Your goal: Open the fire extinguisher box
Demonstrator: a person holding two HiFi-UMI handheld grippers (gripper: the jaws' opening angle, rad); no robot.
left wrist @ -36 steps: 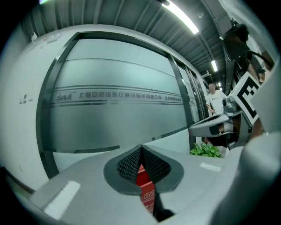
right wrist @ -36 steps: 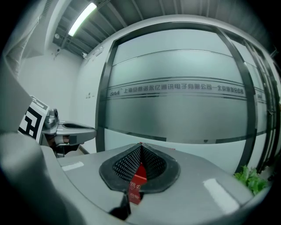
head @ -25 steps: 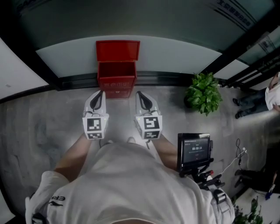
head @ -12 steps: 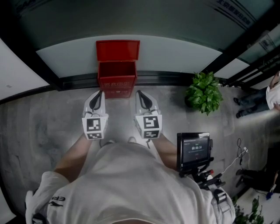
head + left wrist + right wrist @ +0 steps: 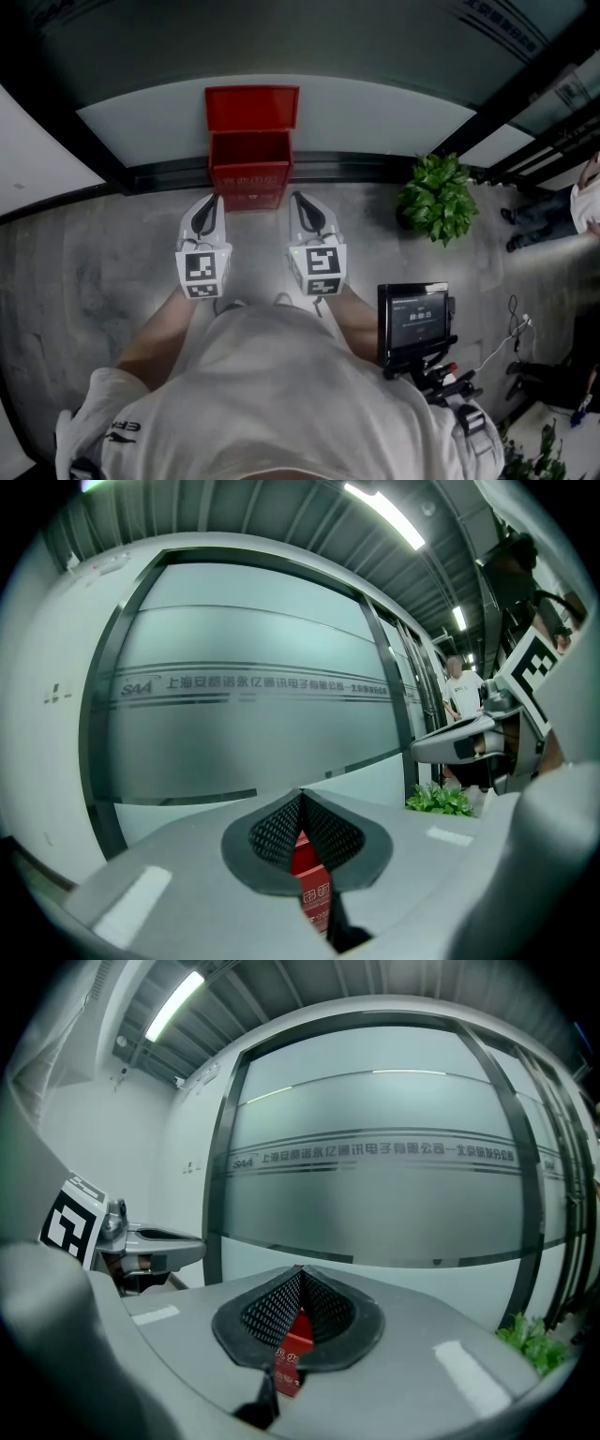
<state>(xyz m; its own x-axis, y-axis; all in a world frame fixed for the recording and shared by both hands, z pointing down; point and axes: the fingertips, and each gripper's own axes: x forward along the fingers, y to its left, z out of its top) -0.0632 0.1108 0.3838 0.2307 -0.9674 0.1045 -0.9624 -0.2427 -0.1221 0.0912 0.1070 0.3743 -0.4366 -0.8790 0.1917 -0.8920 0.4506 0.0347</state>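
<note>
The red fire extinguisher box (image 5: 249,171) stands on the floor against the glass wall. Its lid (image 5: 252,108) is tipped up against the wall and the inside shows. My left gripper (image 5: 210,201) and right gripper (image 5: 301,199) hang side by side just in front of the box, a little apart from its front face. Both are shut with nothing between the jaws. In the left gripper view the left gripper (image 5: 301,797) has its pads meeting at the tip, with the box (image 5: 307,862) showing red behind them. The right gripper view shows the right gripper (image 5: 299,1271) the same way before the box (image 5: 292,1346).
A potted plant (image 5: 437,199) stands right of the box by the wall. A small monitor on a rig (image 5: 415,323) sits at my right side, with cables on the floor beyond. A person (image 5: 565,211) stands at the far right. Frosted glass wall (image 5: 244,714) runs behind the box.
</note>
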